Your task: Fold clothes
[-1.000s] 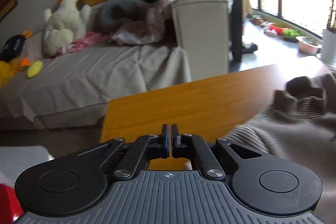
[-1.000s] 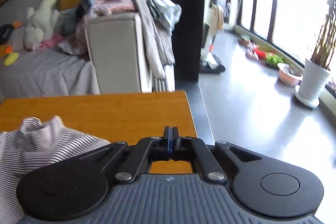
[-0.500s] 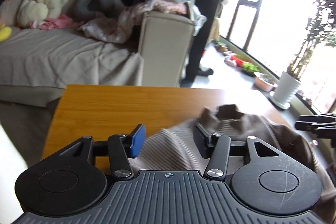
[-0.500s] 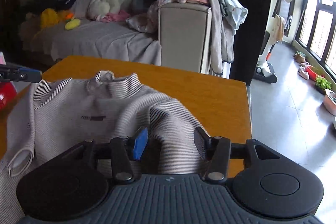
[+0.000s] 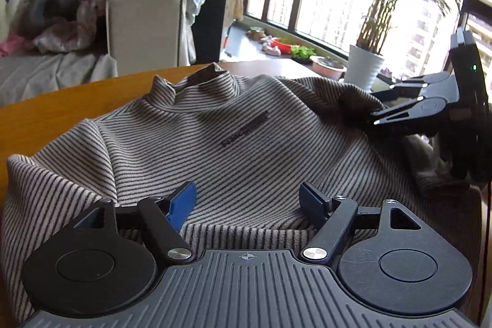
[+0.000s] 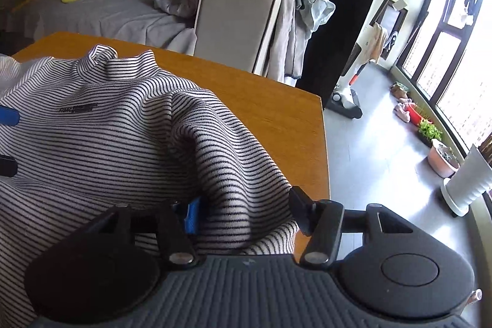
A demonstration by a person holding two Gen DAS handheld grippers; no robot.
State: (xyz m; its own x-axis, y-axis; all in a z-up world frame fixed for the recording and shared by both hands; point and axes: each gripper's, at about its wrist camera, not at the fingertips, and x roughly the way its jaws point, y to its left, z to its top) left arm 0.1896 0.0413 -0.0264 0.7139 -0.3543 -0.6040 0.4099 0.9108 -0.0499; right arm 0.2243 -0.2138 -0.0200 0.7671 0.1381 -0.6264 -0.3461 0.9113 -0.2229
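Striped top (image 5: 246, 140) is spread front-up on the wooden bench (image 6: 276, 100), right sleeve side bunched. Hem corners should be pinched evenly before folding. Left tool (image 5: 247, 203) is opening, wide, nothing gripped. Right tool (image 6: 243, 212) is opening, fabric ridge between jaws, not pinched.

Striped sweater (image 5: 233, 125), one: pale with thin dark stripes, mock neck, small dark chest logo. Front up, rumpled, collar toward the tabletop's (image 5: 55, 109) far edge, right side bunched near the right edge.
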